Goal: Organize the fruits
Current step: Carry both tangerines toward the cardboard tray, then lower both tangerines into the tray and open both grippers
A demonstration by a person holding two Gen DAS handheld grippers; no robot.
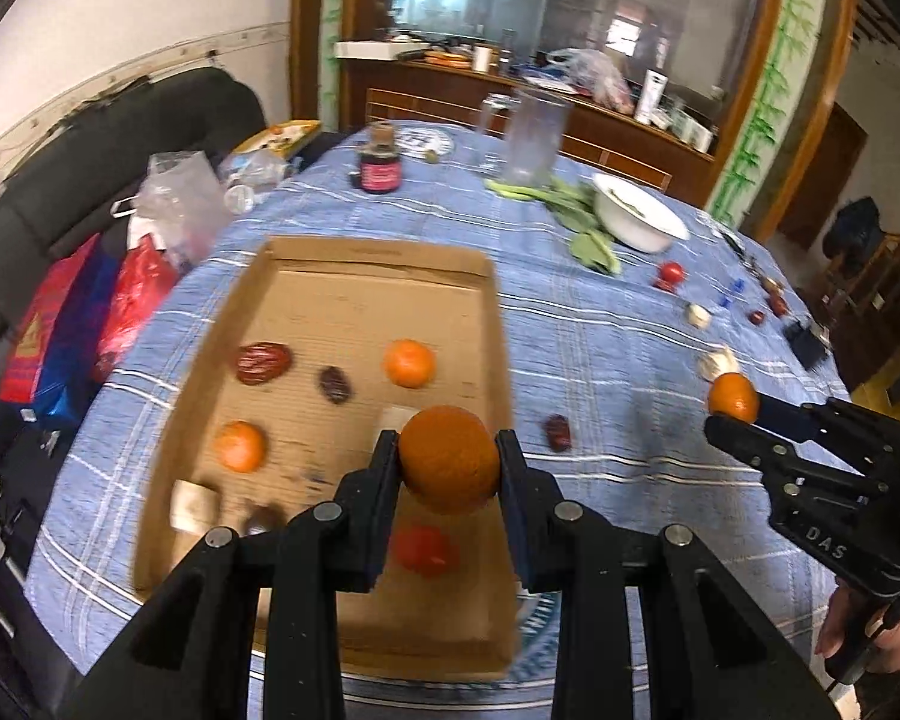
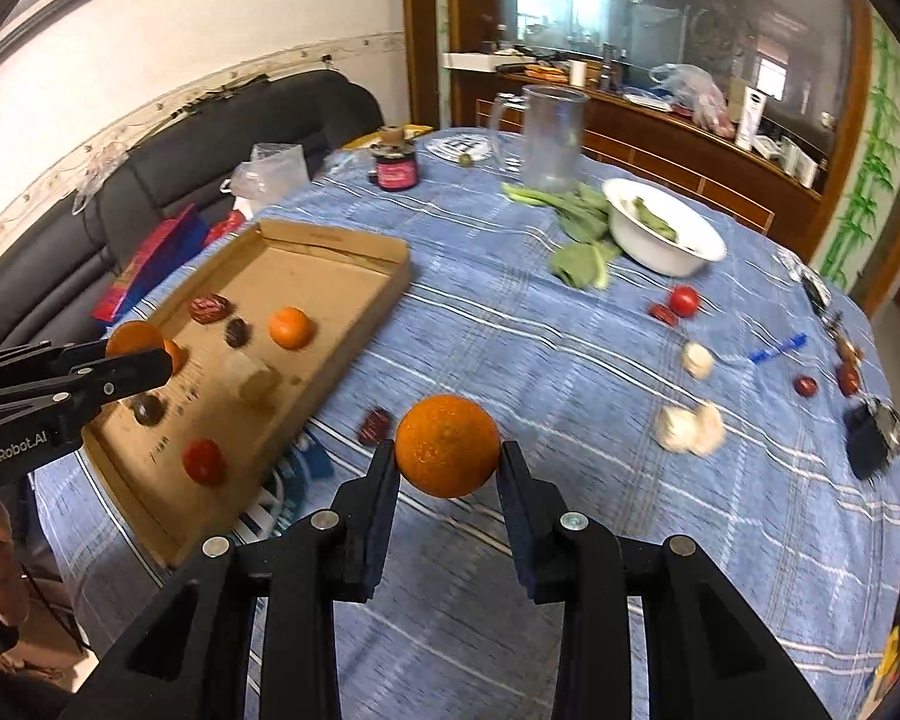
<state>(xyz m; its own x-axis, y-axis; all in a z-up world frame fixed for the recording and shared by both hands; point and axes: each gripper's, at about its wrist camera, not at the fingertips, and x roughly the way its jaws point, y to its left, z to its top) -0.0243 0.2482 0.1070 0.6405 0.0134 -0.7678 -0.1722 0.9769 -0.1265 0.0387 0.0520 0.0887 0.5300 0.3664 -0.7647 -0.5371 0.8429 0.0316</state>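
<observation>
Clamping an orange [image 1: 448, 459] between their two black fingers, the left tongs [image 1: 448, 450] hold the fruit raised over the near right part of a shallow cardboard tray [image 1: 354, 252]. The right tongs [image 2: 448, 450] are likewise closed on a second orange [image 2: 447, 453], which hangs above the blue checked cloth of the desk [image 2: 570, 372], to the right of the tray.

Inside the tray lie two small oranges [image 1: 410, 363] [image 1: 240, 446], a large wrinkled red date [image 1: 262, 363], a smaller dark date [image 1: 335, 384], a red tomato [image 1: 424, 549] beneath the left tongs, and two pale blocks that are too blurred to identify. One loose date [image 2: 374, 425] rests on the cloth just beside the tray's right edge.

Further right on the desk sit another tomato [image 2: 684, 300] with a date touching it, pale garlic pieces [image 2: 690, 426], and more dates [image 2: 805, 385] near the far edge. Toward the back stand a white bowl [image 2: 660, 240] beside green leaves [image 2: 579, 258], a clear plastic jug [image 2: 551, 138], and a dark jar [image 2: 396, 171]. A person's hand [image 1: 858, 630] grips the right handle.
</observation>
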